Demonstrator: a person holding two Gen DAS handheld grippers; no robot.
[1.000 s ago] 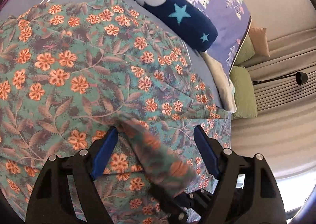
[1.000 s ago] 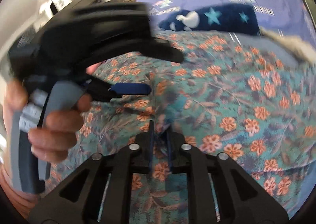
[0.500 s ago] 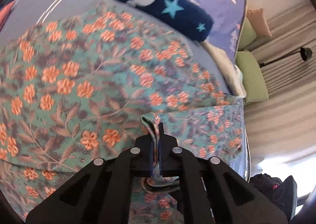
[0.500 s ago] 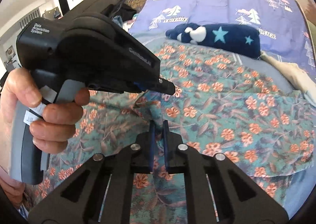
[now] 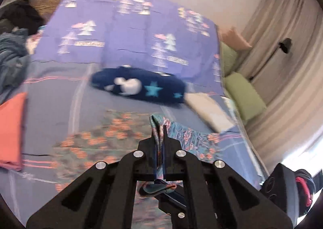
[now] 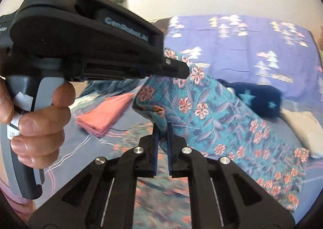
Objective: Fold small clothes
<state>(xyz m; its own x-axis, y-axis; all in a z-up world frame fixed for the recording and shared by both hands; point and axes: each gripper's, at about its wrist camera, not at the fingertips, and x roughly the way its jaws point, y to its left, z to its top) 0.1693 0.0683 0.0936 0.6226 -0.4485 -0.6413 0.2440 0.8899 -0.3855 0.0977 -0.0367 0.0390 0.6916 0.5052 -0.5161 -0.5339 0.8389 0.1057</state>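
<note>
A teal garment with orange flowers point(image 6: 201, 112) hangs lifted off the bed, stretched between both grippers. My left gripper point(image 5: 159, 128) is shut on a bunched edge of the floral garment point(image 5: 121, 138), whose rest lies blurred on the bed below. My right gripper point(image 6: 162, 126) is shut on another edge of the same cloth. The left gripper point(image 6: 177, 69), held by a hand point(image 6: 40, 120), crosses the upper left of the right wrist view and pinches the cloth's top corner.
The bed point(image 5: 60, 91) has a blue-grey sheet and a purple cover point(image 5: 131, 27). A navy star-print fleece point(image 5: 139, 87), a cream cloth point(image 5: 208, 108) and a folded pink garment point(image 6: 103, 114) lie on it. Green cushions point(image 5: 242, 91) and curtains point(image 5: 282, 67) stand at the right.
The left jaws closed on the garment's edge a second ago. Both grippers then rose, lifting the cloth off the bed; the views now look further up toward the wall.
</note>
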